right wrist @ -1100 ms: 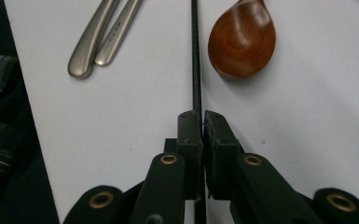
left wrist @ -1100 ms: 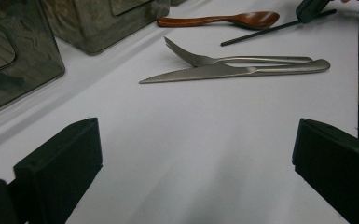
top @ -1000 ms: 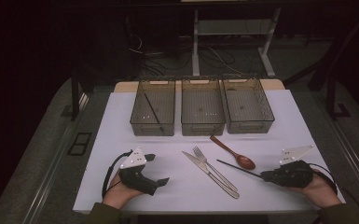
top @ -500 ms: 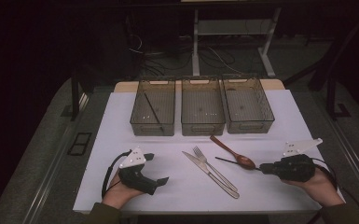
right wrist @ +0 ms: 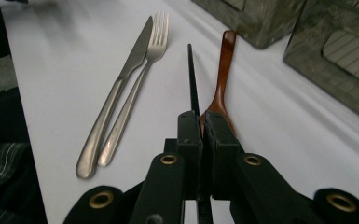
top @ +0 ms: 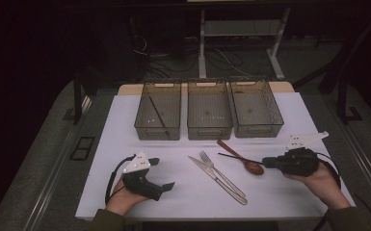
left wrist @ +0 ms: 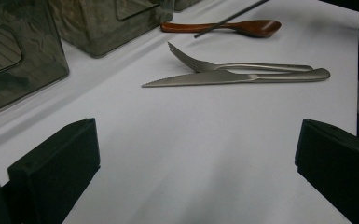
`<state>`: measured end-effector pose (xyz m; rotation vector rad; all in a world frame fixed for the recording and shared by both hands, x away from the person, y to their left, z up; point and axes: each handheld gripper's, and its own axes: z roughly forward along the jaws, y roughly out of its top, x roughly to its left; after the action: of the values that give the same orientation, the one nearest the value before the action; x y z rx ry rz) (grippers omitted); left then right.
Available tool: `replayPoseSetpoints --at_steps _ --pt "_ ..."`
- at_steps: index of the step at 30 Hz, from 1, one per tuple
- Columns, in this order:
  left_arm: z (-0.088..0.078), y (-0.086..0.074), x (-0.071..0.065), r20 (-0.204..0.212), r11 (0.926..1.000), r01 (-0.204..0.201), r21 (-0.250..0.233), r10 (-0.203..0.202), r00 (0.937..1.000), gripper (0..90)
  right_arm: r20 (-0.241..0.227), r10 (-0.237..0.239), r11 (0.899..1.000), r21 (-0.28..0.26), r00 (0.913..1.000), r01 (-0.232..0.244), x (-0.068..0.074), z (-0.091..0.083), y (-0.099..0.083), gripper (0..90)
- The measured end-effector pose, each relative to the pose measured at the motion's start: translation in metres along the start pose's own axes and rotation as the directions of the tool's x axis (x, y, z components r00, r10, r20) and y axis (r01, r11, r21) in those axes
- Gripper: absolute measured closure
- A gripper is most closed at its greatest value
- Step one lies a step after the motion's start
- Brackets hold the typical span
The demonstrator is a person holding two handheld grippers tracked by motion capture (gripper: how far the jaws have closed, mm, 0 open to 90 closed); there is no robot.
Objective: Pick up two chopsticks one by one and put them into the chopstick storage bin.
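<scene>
text: none legible | labels: none (bins, cutlery unmarked)

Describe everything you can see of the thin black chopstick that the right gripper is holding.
The chopstick is a thin, straight, dark rod, black and plain, its material unclear. One end is clamped between the shut jaws of the right gripper; the rest points away over the white table cover, roughly level. It runs beside the brown wooden spoon and crosses above its bowl in the high view; whether they touch cannot be told.
</scene>
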<state>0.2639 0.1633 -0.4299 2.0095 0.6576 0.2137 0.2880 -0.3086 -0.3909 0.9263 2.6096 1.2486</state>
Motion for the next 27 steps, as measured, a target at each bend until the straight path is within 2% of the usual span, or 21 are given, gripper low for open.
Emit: replayPoseSetpoints --at_steps 8,15,27 --pt "0.000 0.000 0.000 -0.002 1.0000 0.005 0.001 -0.005 1.0000 0.0 0.008 0.003 1.000 -0.026 1.0000 -0.003 0.001 0.006 0.017 84.6" --pt "0.000 0.000 0.000 -0.001 1.0000 0.000 0.002 0.000 1.0000 0.0 -0.004 0.001 0.998 -0.058 1.0000 -0.002 0.002 0.009 0.030 84.6" --pt "0.001 0.000 0.000 0.001 1.0000 -0.008 0.004 0.008 1.0000 0.0 -0.018 -0.026 0.994 -0.107 0.9995 0.023 0.007 0.013 0.056 84.6"
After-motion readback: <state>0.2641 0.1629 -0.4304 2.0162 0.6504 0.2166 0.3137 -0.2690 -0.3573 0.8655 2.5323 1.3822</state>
